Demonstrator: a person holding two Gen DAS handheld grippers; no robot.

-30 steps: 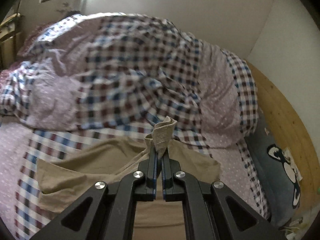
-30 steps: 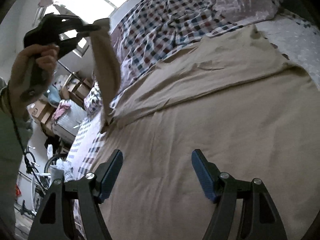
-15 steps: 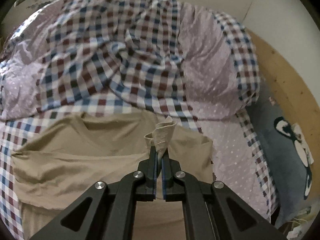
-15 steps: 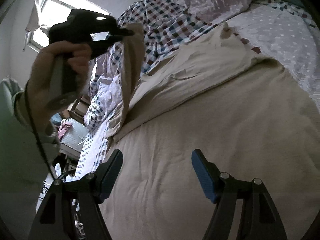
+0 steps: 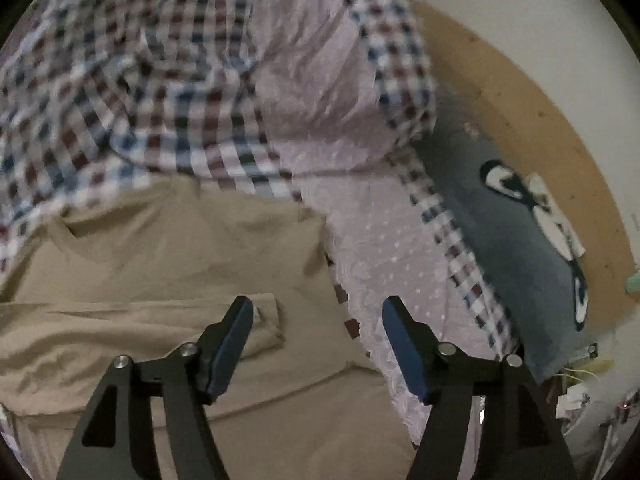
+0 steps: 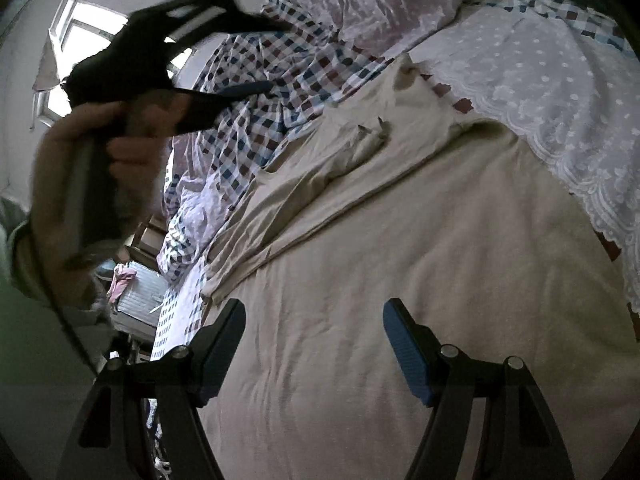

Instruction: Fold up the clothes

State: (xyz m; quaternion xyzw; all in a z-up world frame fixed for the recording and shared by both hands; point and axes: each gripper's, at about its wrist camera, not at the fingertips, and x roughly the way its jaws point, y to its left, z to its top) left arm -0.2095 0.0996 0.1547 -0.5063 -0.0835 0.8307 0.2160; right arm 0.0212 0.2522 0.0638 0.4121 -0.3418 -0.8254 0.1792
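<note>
My left hand-held gripper (image 5: 316,344) has its jaws opening, and nothing is between them: the tan shirt (image 5: 168,264) lies below, with the sleeve (image 5: 256,320) resting flat across the body just under my left finger, at lower centre of the left wrist view. My right hand-held gripper (image 6: 312,348) stands wide open and empty too, hanging over the broad lower part of the shirt, which fills the lower right of that view.

The shirt lies spread on the bed (image 5: 384,248), its collar toward the checked quilt (image 5: 168,80) heaped across the top of the frame. In the right wrist view my left hand (image 6: 80,184) and its gripper show at upper left, above the shirt and apart from it, and the folded-in sleeve runs as a long strip from the middle of the frame down to the left edge of the shirt.

As I judge it, one sleeve fold is laid and let go. The far side of the shirt, at the centre right beside the lace-edged sheet (image 6: 552,112), looks tucked in as well, though I cannot tell that for certain. What is left, I think, is to bring the bottom hem up toward the collar and square the bundle. No other clothes to be folded are plain to see.
</note>
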